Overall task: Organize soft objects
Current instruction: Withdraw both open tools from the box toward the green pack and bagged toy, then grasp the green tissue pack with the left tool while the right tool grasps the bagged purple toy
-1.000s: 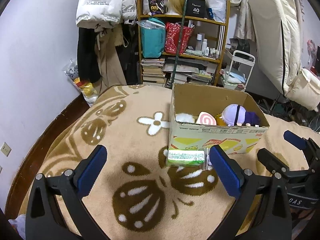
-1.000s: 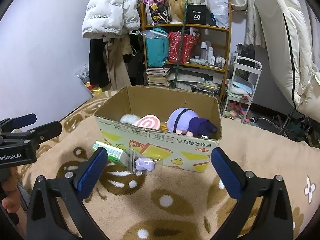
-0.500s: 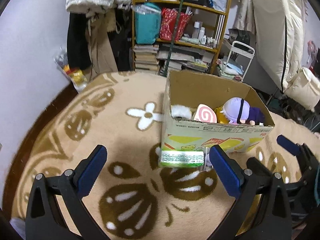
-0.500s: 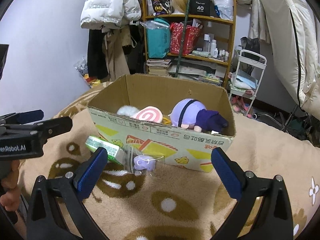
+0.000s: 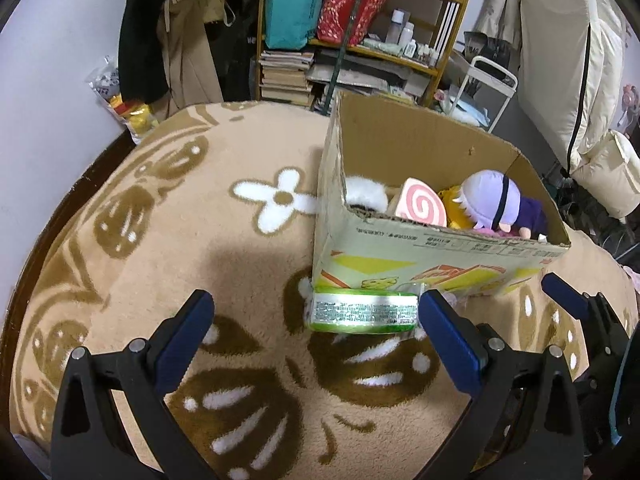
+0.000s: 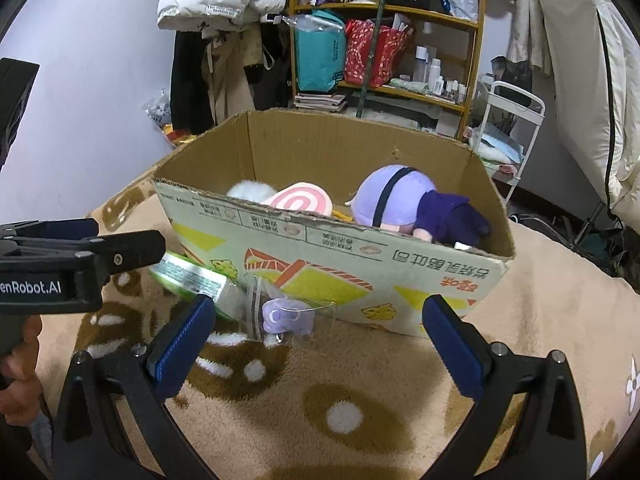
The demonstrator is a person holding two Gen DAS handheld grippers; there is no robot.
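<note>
Because neither tool has anything between its pads, both stand spread wide and empty, which reads as an approach to pick up what lies outside the box. The left gripper (image 5: 314, 336) fills the lower part of its frame, aimed at the green packet (image 5: 362, 314), which lies at centre just above the gap, close to the right pad and apparently touching the box's foot. The right gripper (image 6: 314, 338) likewise gapes in the lower part of its frame; the small purple plush in a clear bag (image 6: 286, 314) sits at centre, just above and between its pads, leaning on the box front with the green packet at its left. Beyond them the cardboard box (image 6: 320, 256) stands open on the tan blanket (image 6: 360, 392), presumably as the collecting place: a pink swirl cushion (image 6: 300, 202), a white fluffy toy (image 6: 250, 192) and a lilac-haired doll (image 6: 400, 196) lie inside. A cluttered shelf (image 6: 384, 40) stands in the upper frame.
</note>
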